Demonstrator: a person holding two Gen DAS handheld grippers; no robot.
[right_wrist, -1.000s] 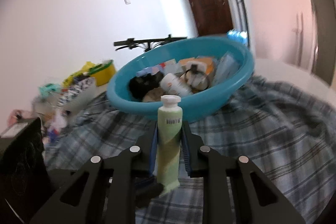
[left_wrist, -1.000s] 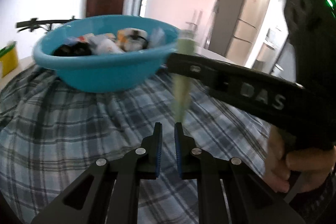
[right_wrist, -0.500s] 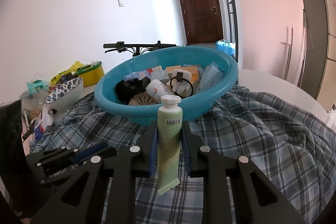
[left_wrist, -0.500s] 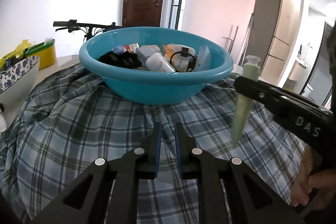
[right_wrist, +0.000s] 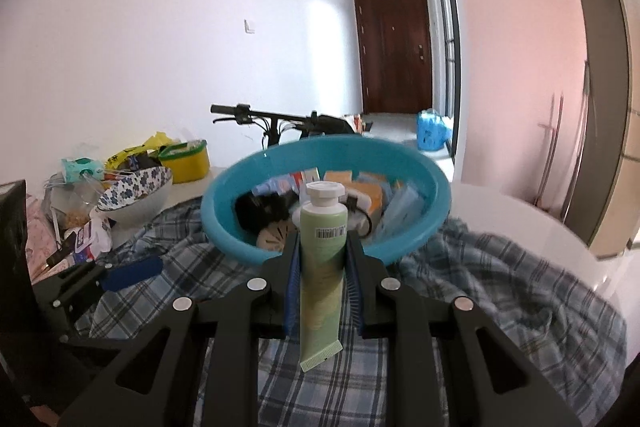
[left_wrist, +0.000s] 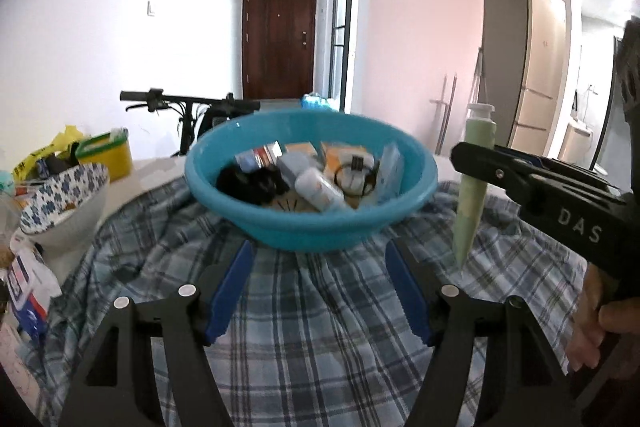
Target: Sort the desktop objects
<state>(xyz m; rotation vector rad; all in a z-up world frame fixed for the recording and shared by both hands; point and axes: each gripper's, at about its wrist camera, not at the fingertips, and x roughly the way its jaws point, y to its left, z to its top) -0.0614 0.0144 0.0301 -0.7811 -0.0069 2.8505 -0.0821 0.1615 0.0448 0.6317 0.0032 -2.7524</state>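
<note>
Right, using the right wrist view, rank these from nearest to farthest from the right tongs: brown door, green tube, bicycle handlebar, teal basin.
1. green tube: clamped upright in the right tongs.
2. teal basin: just ahead, on the plaid cloth.
3. bicycle handlebar: behind the basin, towards the left.
4. brown door: end of the hallway, right of centre.

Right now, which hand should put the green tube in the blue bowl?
The right. Its gripper already clamps the green tube, cap up, just before the blue bowl. The left gripper is opening with nothing between its fingers.
</note>
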